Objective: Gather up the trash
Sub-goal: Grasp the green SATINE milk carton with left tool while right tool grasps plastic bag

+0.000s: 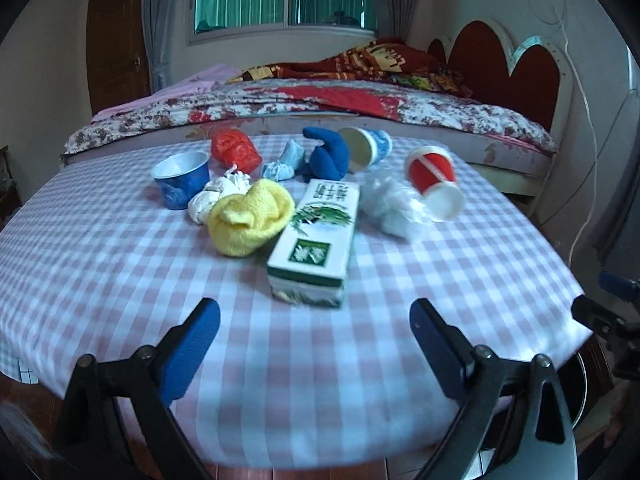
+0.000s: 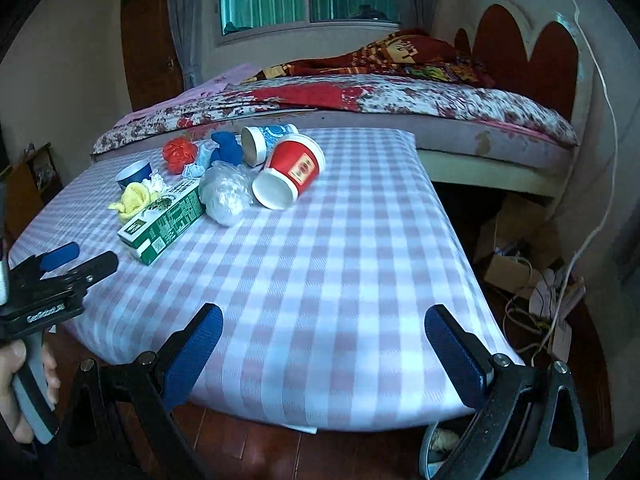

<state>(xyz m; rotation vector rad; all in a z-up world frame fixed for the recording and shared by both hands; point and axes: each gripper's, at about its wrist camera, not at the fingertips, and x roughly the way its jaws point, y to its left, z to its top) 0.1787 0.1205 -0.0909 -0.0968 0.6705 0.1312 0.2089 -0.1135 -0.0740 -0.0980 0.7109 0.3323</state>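
Trash lies in a cluster on the checked table (image 1: 120,264). A green-and-white box (image 1: 316,240) lies nearest, with a yellow cloth (image 1: 250,216), white crumpled paper (image 1: 220,194), a blue bowl-cup (image 1: 182,178), a red bag (image 1: 234,150), a blue cloth (image 1: 326,156), a tipped blue-white cup (image 1: 366,148), a tipped red cup (image 1: 434,178) and clear plastic (image 1: 390,204). My left gripper (image 1: 314,336) is open and empty, just short of the box. My right gripper (image 2: 322,344) is open and empty over the table's near edge; the red cup (image 2: 292,172) and the box (image 2: 164,220) lie ahead on its left.
A bed (image 1: 320,96) with a red headboard (image 1: 520,60) runs behind the table. A trash bin (image 2: 440,444) shows partly below the table's near right corner. Cardboard and cables (image 2: 532,276) lie on the wooden floor at right. The left gripper's body (image 2: 44,292) is at the right view's left edge.
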